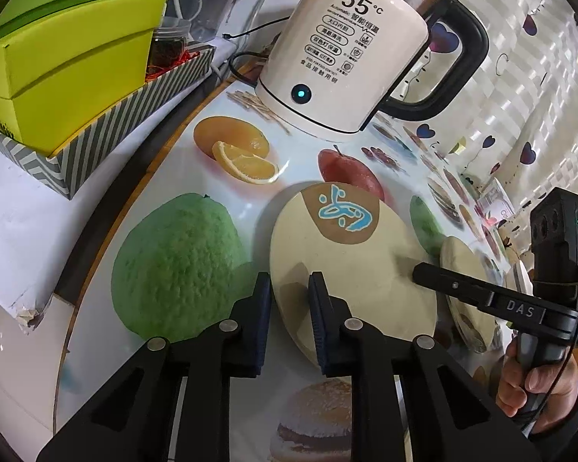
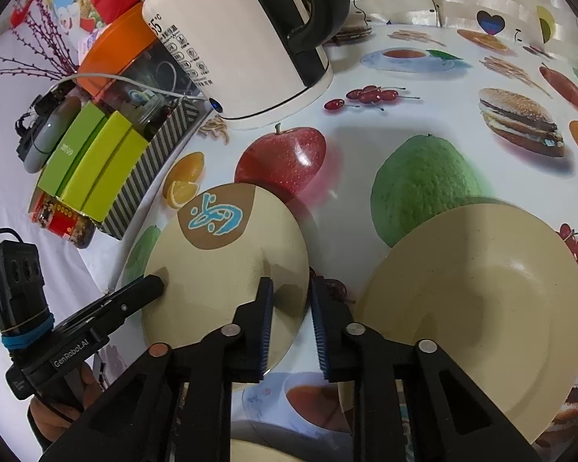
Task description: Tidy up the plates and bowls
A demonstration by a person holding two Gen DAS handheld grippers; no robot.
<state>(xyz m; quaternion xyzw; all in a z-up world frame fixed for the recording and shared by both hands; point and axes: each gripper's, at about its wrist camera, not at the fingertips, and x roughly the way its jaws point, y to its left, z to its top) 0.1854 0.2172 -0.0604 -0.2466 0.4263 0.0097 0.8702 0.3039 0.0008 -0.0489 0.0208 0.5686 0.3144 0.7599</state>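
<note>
A beige plate with a brown patch and blue mark [image 1: 350,258] [image 2: 227,265] lies on the fruit-print tablecloth. My left gripper [image 1: 289,285] is open, its jaws straddling the plate's near-left rim. My right gripper [image 2: 291,292] is open, its jaws straddling the same plate's right rim; it shows in the left wrist view [image 1: 420,269] at the plate's right edge. A second plain beige plate [image 2: 478,308] [image 1: 462,288] lies just right of the first. Another beige rim [image 2: 258,450] peeks in at the bottom.
A white electric kettle [image 1: 343,50] [image 2: 235,38] stands behind the plates. A striped box with green cartons [image 1: 69,77] [image 2: 96,161] sits at the left table edge. A red jar [image 2: 61,219] lies beside it.
</note>
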